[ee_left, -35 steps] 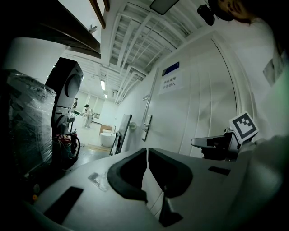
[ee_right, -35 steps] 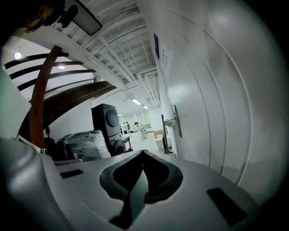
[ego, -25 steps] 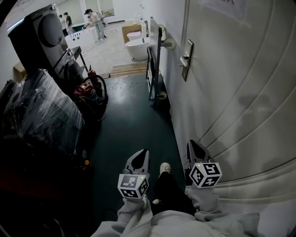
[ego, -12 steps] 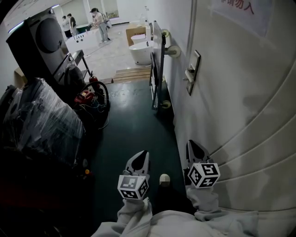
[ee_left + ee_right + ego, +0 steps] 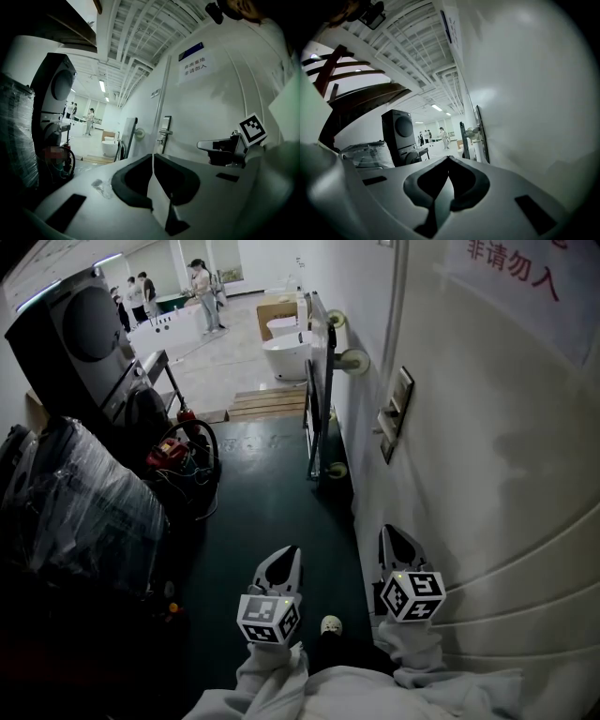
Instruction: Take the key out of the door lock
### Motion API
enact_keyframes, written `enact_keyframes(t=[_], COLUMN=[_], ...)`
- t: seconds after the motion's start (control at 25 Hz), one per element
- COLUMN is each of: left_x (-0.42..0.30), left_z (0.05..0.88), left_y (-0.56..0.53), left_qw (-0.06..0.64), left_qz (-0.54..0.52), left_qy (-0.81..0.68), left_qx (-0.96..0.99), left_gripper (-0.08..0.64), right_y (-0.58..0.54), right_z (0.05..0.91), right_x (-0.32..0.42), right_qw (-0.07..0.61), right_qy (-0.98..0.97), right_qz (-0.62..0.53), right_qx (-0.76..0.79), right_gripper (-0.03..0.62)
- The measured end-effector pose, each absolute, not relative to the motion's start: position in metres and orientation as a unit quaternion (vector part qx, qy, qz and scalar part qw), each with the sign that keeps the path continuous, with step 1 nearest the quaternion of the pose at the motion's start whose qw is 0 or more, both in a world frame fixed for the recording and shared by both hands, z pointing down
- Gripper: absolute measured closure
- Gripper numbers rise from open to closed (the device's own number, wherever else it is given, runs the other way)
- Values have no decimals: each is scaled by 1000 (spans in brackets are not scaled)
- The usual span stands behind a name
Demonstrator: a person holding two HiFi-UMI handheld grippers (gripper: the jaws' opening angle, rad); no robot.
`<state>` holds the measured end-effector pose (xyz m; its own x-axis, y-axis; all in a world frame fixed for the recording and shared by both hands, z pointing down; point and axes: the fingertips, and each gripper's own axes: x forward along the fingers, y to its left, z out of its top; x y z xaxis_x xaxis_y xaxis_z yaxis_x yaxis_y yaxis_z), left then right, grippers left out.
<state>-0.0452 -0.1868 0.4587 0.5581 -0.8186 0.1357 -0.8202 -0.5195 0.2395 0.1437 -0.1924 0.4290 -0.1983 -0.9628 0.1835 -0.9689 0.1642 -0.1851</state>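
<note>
1. As I judge it, the step in hand is the approach. The left tool and the right tool hang low by the person's body over the dark floor. Both are well apart from the lock plate, which sits near the far edge of the white door.
2. The left tool is clenched, its jaws meeting tip to tip with nothing between them. The right tool is clenched the same way and is also empty.
3. The key is too small to make out in any view. If it is in the lock, it would be at that plate.
4. The next move calls for carrying one tool forward and up along the door to the plate. The right tool is just beside the door, so it looks the likelier choice. Its jaws would then have to part, line up on the key's head, close, and pull straight out of the lock.
5. Only the head view shows both tools together with the plate, and it also takes in the red-lettered notice on the door. The left gripper view shows the plate almost face-on, with its lever handle. The right gripper view skims along the door, so the plate appears edge-on, with a black machine stack across the corridor.
</note>
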Motion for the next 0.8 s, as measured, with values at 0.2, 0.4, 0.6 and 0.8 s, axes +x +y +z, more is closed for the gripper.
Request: enact_keyframes(t=[0.2,0.4,0.6,0.8], left_x=[-29,-18,-7,2], left_z=[463,472,479,482], left_y=[-224,-253,-266,-275], left_qw=[141,148,153,157], left_qz=[1,-2,3,5], left_qy=[-466,-464,-457,-448], left_qx=[873,873,876,880], left_gripper=[538,538,538,538], right_y=[-227,-250,-263,-265], right_z=[434,445,450,458], right_x=[159,168,174,180], right_qw=[13,19,18,21], right_qy=[-761,-760,-759,-755], right_qz=[131,134,137,140], right_qx=[636,635,636,640], right_gripper=[541,541,541,541])
